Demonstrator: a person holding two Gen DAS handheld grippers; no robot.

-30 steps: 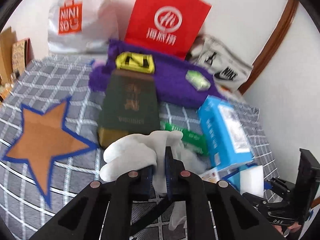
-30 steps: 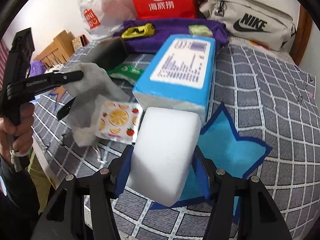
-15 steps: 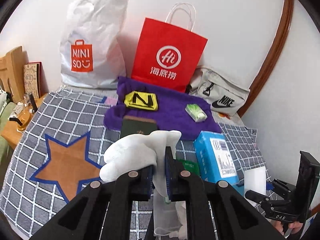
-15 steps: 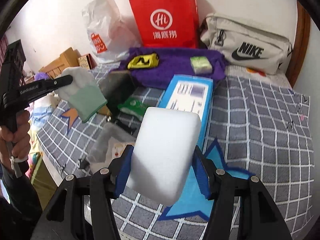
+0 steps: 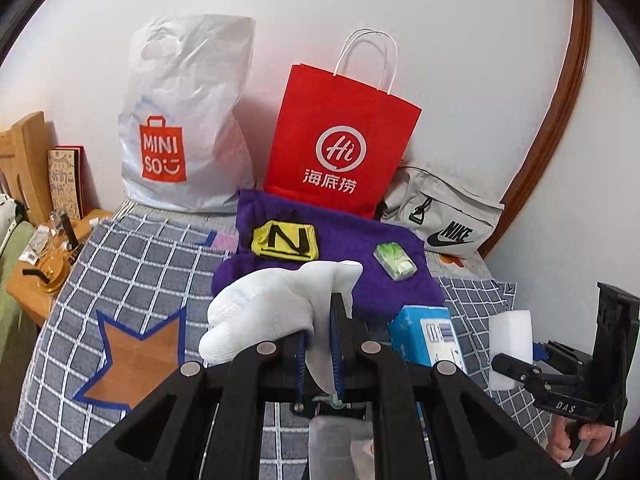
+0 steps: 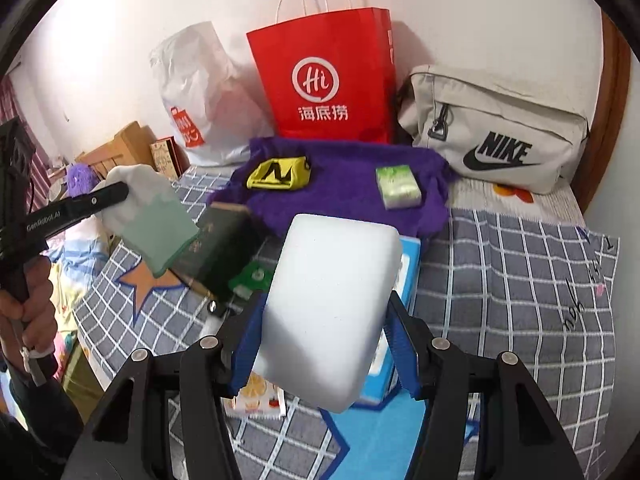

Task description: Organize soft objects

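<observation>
Both fisheye views are evenly and brightly lit by soft, diffuse light, with only faint shadows on the white wall (image 5: 460,80) behind the red paper bag (image 5: 340,140), strong barrel distortion and black vignetted corners, and mild softness on the nearest objects.

Pouch (image 5: 285,240) and packet (image 5: 395,261) on towel (image 5: 360,236), seemingly before paper bag (image 5: 340,148)
</observation>
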